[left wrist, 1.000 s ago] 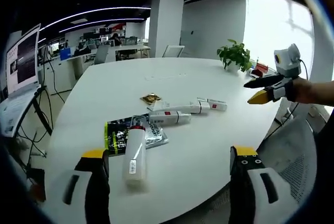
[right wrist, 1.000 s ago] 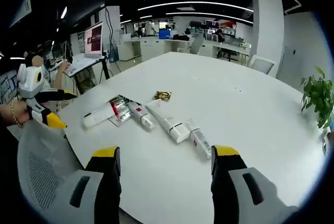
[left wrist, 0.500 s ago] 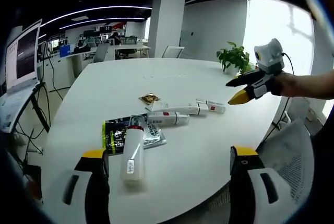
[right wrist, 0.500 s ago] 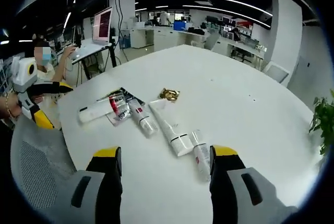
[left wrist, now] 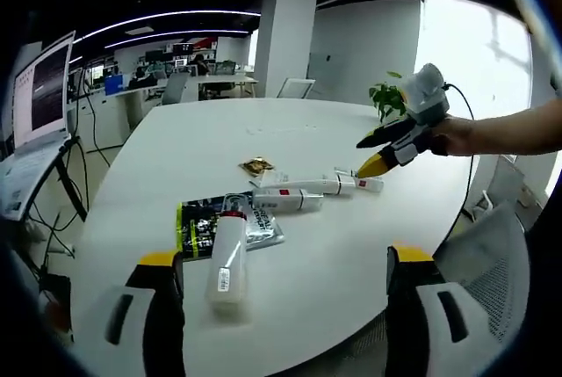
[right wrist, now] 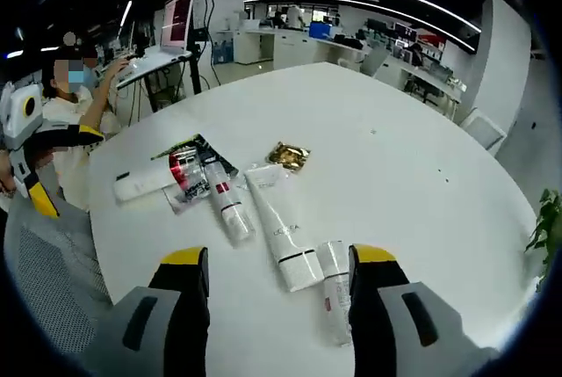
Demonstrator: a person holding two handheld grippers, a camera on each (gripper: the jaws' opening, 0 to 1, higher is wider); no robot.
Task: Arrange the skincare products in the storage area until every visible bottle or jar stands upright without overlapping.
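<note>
Right tool point(right wrist: 277, 258), jaws spread wide and empty, hovers over the short white tube point(right wrist: 331, 301) on the smooth white tabletop point(right wrist: 404, 175). Left tool point(left wrist: 285, 258) likewise gapes, holding nothing. Beside that tube lie a long tube point(right wrist: 281, 227), a cylindrical bottle point(right wrist: 225, 211), a glossy sachet point(right wrist: 189, 170) and crinkled gold foil point(right wrist: 288, 155).

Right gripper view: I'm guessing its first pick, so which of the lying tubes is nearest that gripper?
The small white tube with the red label, lying between the right gripper's jaws. The long white tube beside it reaches farther away.
</note>
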